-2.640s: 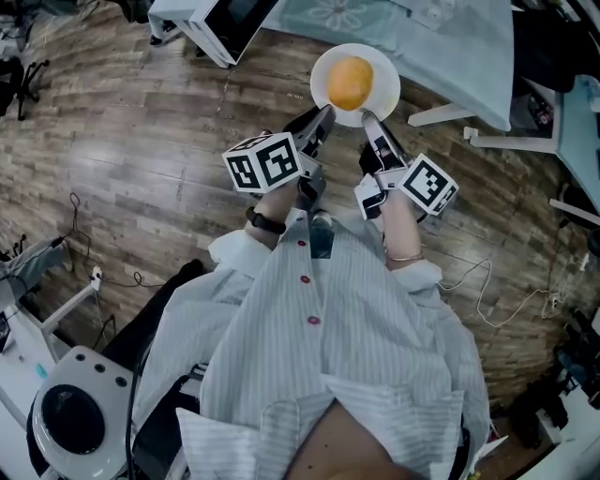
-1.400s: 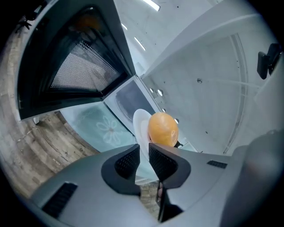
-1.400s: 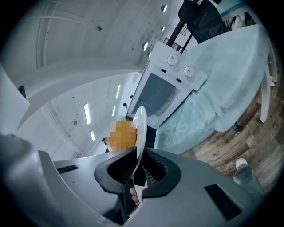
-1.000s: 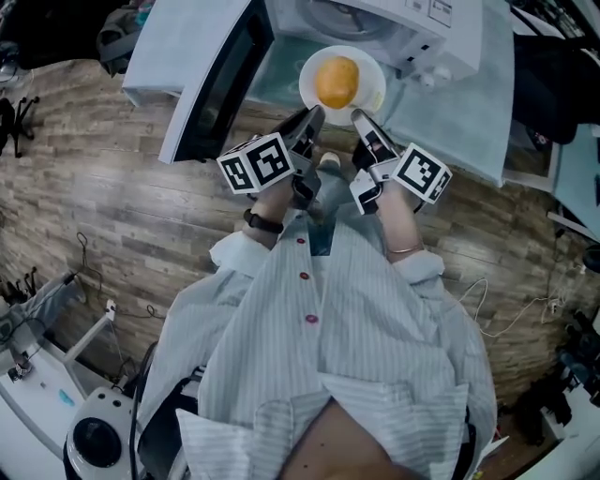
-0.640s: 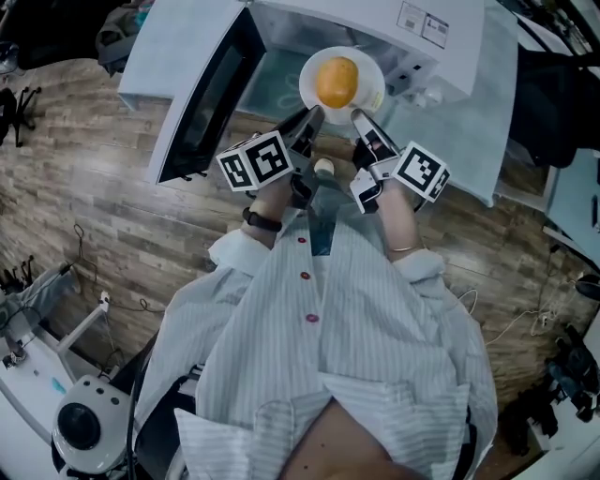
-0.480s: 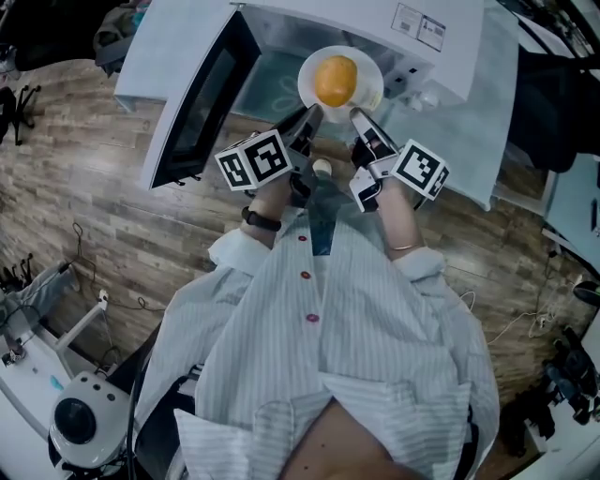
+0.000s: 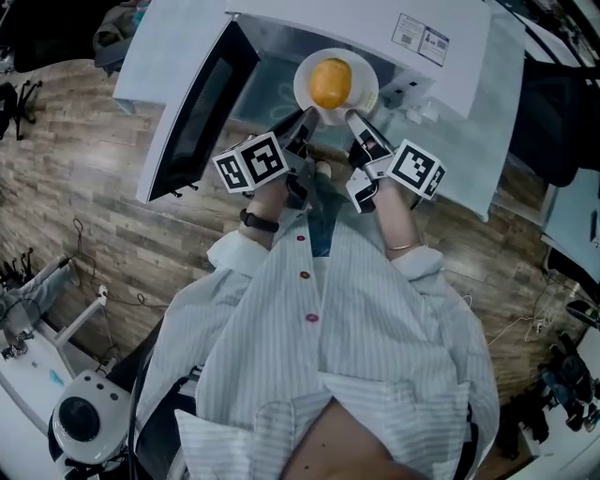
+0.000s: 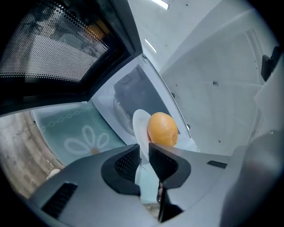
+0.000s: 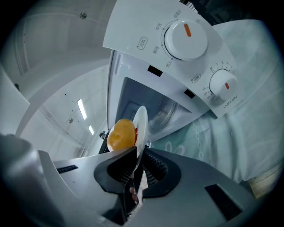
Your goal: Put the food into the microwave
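Note:
A round orange food (image 7: 329, 82) lies on a white plate (image 7: 362, 77), held in front of the open white microwave (image 7: 375, 23). My left gripper (image 7: 307, 114) is shut on the plate's near-left rim and my right gripper (image 7: 351, 116) is shut on its near-right rim. In the left gripper view the plate (image 8: 140, 126) stands edge-on between the pads of the left gripper (image 8: 144, 162), with the food (image 8: 162, 129) beyond. The right gripper view has the plate (image 9: 141, 122) pinched in the right gripper (image 9: 137, 166), the food (image 9: 120, 134) at its left. The microwave cavity (image 9: 153, 111) lies just ahead.
The microwave door (image 7: 183, 103) swings out to the left. Two white knobs (image 9: 185, 35) sit on the control panel at the right. The microwave stands on a pale green cloth (image 7: 473, 122) with a flower pattern. Wooden floor (image 7: 75, 187) and cables surround the table.
The plate with the food, held by both grippers, has been carried from over the floor up to the microwave. Over the last second it edged closer to the open cavity.

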The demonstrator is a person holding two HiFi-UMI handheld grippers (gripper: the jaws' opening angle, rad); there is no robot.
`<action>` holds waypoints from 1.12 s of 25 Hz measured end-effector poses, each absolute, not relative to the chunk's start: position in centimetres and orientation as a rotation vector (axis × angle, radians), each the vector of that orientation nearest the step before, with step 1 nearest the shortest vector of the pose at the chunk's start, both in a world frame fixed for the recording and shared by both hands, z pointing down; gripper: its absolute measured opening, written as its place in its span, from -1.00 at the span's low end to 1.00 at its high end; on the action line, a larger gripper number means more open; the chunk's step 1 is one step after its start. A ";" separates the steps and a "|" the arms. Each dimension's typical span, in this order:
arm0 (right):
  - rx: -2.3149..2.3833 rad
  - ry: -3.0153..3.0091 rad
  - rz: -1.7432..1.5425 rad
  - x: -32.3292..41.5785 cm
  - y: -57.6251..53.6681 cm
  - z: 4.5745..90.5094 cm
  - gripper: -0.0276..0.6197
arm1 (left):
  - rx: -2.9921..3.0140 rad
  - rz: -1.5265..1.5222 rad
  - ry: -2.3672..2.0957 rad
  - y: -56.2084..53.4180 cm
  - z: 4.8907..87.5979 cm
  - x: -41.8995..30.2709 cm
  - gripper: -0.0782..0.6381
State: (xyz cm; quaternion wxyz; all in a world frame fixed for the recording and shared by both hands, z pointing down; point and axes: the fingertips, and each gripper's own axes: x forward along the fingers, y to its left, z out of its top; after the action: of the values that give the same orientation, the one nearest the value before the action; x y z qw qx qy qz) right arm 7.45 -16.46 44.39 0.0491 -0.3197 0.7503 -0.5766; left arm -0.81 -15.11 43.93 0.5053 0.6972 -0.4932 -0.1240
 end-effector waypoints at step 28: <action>-1.222 2.248 -1.715 5.9 -20.4 48.2 -0.66 | 1.732 -0.155 -1.112 -20.2 47.2 -2.6 -0.60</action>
State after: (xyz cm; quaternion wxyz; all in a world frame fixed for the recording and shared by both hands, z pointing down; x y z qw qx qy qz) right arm 5.87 -20.39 48.23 0.0307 -0.3967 0.7294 -0.5564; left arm -2.59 -20.20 47.16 0.5131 0.7202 -0.4625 -0.0646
